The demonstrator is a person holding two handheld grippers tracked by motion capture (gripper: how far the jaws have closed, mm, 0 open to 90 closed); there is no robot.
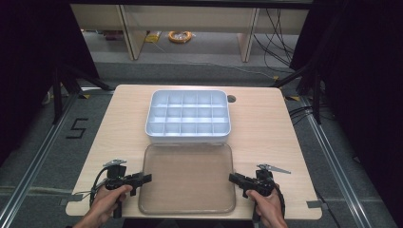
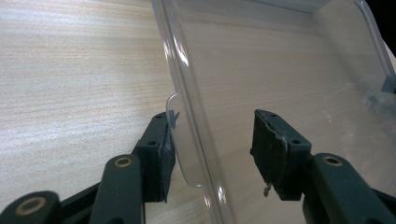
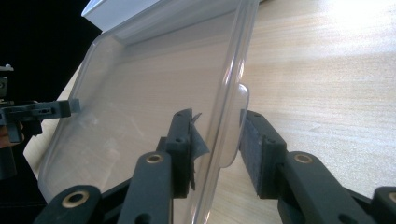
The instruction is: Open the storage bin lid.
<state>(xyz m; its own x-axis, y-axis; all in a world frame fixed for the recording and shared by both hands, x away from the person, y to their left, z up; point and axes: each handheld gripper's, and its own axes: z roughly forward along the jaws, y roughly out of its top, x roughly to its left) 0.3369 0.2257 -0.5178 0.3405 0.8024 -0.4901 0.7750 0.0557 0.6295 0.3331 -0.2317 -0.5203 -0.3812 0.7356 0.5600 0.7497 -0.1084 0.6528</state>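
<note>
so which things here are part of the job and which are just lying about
In the job:
- clear plastic lid, flat on the table, its side tabs between the jaws
- white compartment box, behind the lid
- left gripper, open
- right gripper, open

Lying about:
- yellow cable coil on the floor
- black cables by the back wall

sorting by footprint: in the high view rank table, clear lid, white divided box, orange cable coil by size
1. table
2. clear lid and white divided box: look alike, unranked
3. orange cable coil, farther off, so unsure
</note>
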